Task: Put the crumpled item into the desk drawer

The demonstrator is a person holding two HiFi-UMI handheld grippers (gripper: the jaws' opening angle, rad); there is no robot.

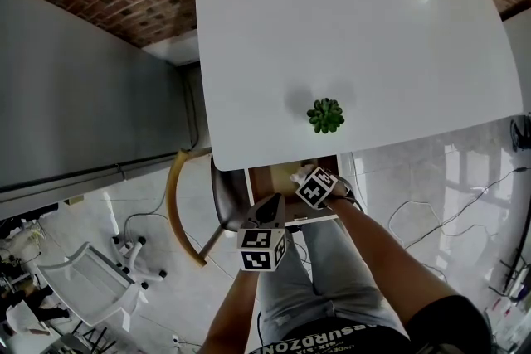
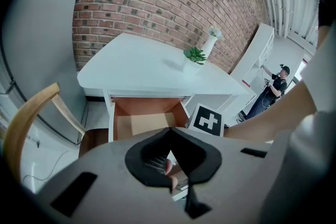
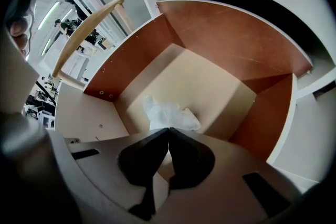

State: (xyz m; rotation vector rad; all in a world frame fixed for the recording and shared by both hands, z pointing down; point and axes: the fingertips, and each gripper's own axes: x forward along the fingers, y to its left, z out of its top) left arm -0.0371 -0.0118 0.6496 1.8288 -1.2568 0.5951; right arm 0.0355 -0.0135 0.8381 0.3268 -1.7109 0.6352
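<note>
Head view overhead, far; both gripper views low, close; all share open drawer.

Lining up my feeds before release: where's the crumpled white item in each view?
Head view: crumpled item just below the desk edge, in the drawer mouth.
Left gripper view: not visible.
Right gripper view: centre, pinched by the jaws of the right gripper.
Shared landmark: the open drawer.

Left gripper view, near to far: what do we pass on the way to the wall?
Outward from the camera: left gripper → open drawer → white desk top → small green plant → white vase → brick wall.
</note>
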